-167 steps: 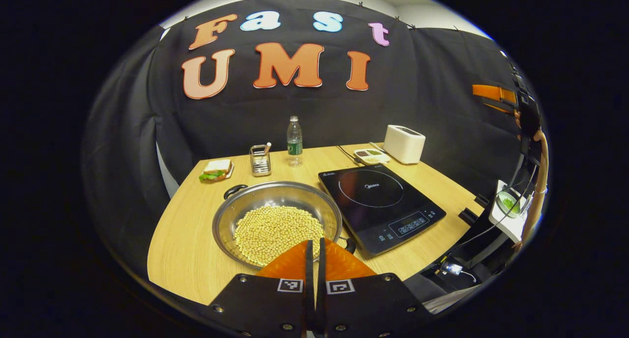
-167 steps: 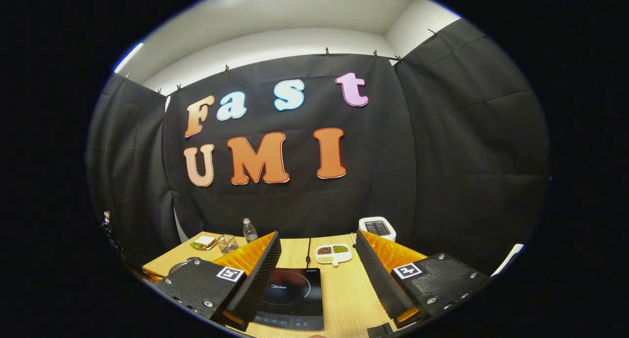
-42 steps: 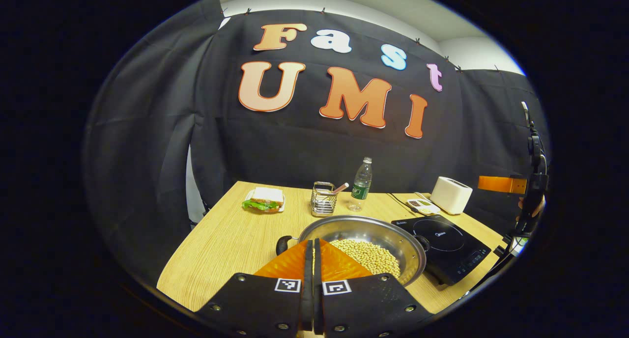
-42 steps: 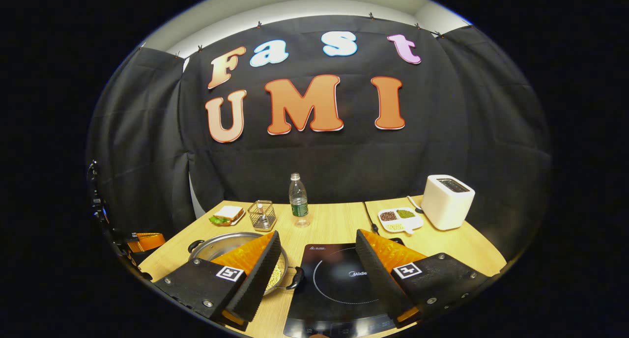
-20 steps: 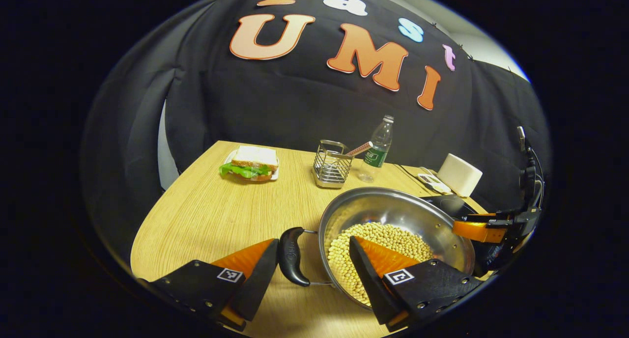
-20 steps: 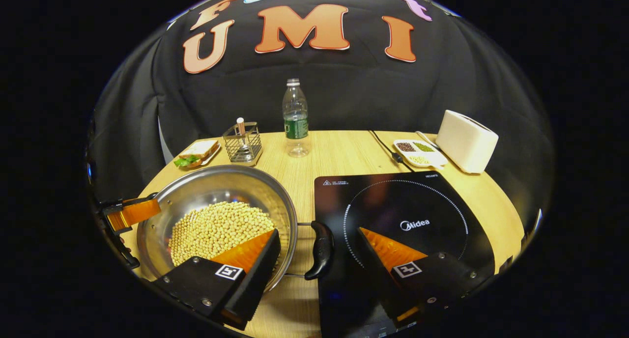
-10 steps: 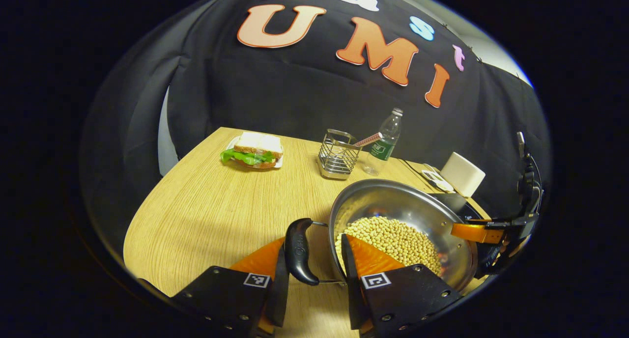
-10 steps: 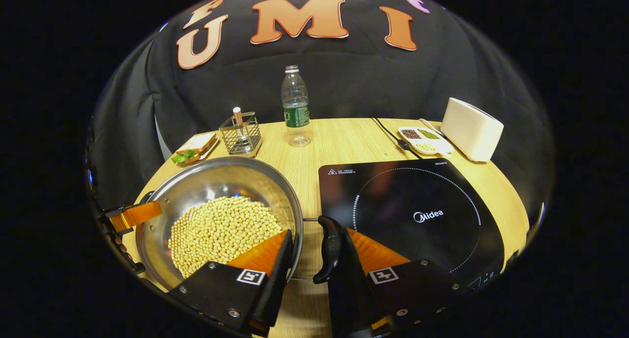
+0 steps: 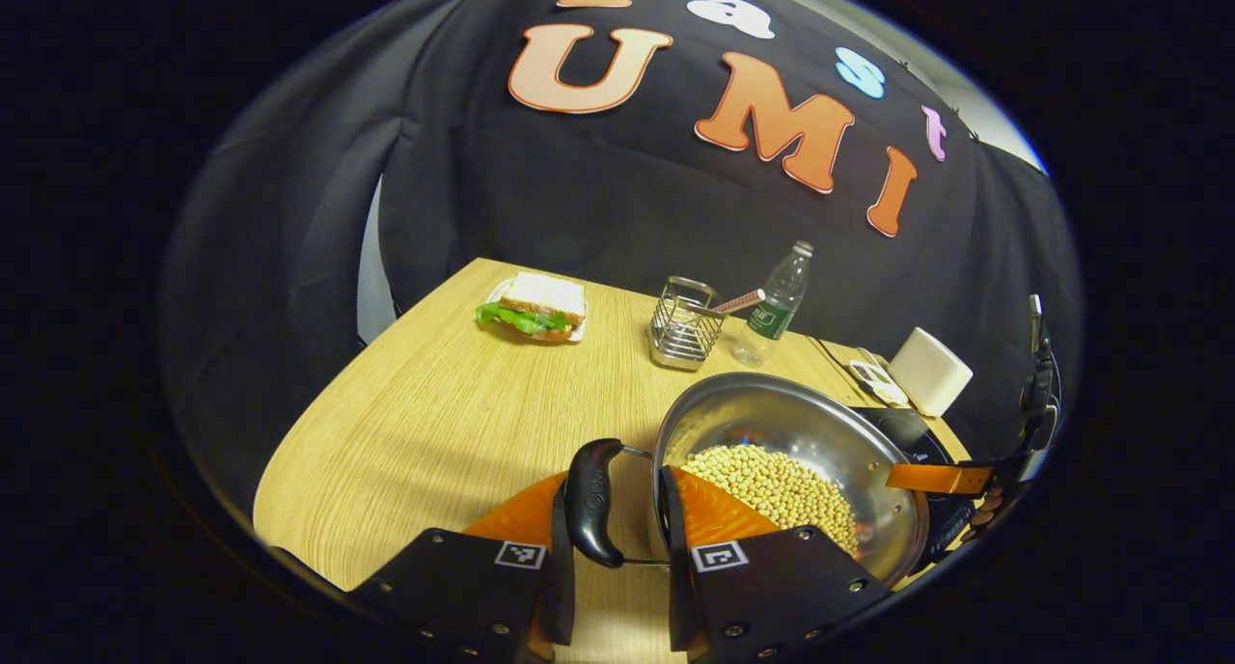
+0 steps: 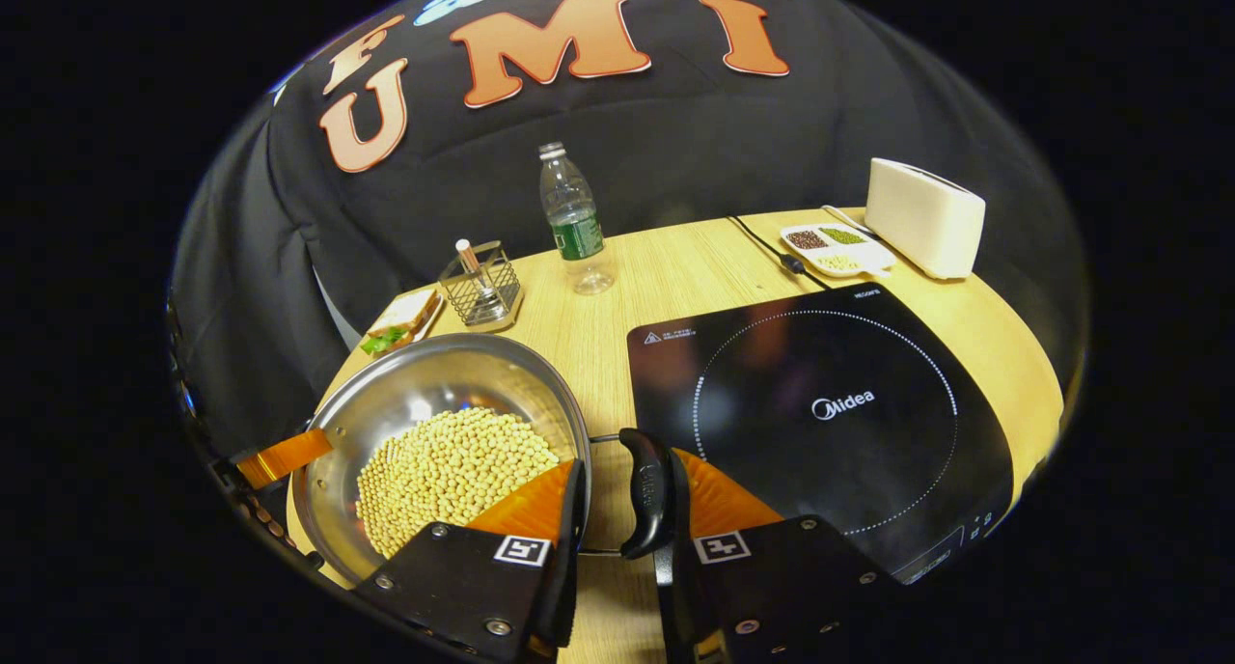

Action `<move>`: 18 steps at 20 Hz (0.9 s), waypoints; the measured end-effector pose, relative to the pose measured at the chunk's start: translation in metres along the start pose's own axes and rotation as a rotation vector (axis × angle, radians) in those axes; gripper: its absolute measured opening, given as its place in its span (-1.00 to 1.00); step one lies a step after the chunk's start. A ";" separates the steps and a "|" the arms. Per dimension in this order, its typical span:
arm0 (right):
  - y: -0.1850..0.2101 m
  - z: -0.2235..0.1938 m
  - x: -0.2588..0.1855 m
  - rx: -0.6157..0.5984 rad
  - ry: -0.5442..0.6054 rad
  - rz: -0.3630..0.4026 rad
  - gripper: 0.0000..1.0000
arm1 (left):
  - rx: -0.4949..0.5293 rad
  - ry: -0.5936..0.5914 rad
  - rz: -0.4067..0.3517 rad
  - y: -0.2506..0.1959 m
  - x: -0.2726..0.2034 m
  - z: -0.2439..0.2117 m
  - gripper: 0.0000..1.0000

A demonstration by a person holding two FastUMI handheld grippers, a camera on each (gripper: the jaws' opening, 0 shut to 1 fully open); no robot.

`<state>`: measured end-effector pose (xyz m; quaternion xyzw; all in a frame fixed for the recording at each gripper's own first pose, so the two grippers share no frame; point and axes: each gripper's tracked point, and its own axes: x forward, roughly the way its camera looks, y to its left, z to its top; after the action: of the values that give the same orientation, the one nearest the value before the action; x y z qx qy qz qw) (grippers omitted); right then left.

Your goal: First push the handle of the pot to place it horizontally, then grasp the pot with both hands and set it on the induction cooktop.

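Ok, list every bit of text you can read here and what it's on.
"Midea": on the induction cooktop, on its glass.
Small print along the cooktop's far edge: too small to read.
Label on the bottle: too small to read.
Mark on the pot handle: blurred.

The pot (image 10: 405, 394) is bright silver steel, filled with pale yellow beans (image 10: 444, 476); its handles (image 10: 646, 490) are glossy black on thin silver wire. The induction cooktop (image 10: 820, 403) is glossy black with a white dotted ring and small white markings. The table (image 9: 434, 423) is light wood with fine straight grain. By its far edge stand a clear bottle (image 10: 574, 220) with a green label, a silver wire basket (image 10: 482, 288) and a sandwich (image 9: 531, 302) of white bread with green lettuce. Toward the far right corner are a cream-white toaster (image 10: 921, 215) and a white tray (image 10: 835, 247) holding dark brown, green and pale portions.
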<state>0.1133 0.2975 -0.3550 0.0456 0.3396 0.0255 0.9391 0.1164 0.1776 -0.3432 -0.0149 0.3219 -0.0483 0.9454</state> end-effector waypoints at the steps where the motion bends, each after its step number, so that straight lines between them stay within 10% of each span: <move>1: -0.002 0.006 -0.005 -0.002 -0.011 0.007 -0.19 | 0.000 -0.011 0.001 -0.005 -0.007 0.005 -0.22; 18: -0.129 0.085 -0.084 0.038 -0.134 0.040 -0.21 | 0.058 -0.076 -0.025 -0.170 -0.044 0.038 -0.21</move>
<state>0.1056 0.1572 -0.2494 0.0718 0.2756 0.0346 0.9580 0.0907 0.0130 -0.2763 0.0066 0.2840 -0.0690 0.9563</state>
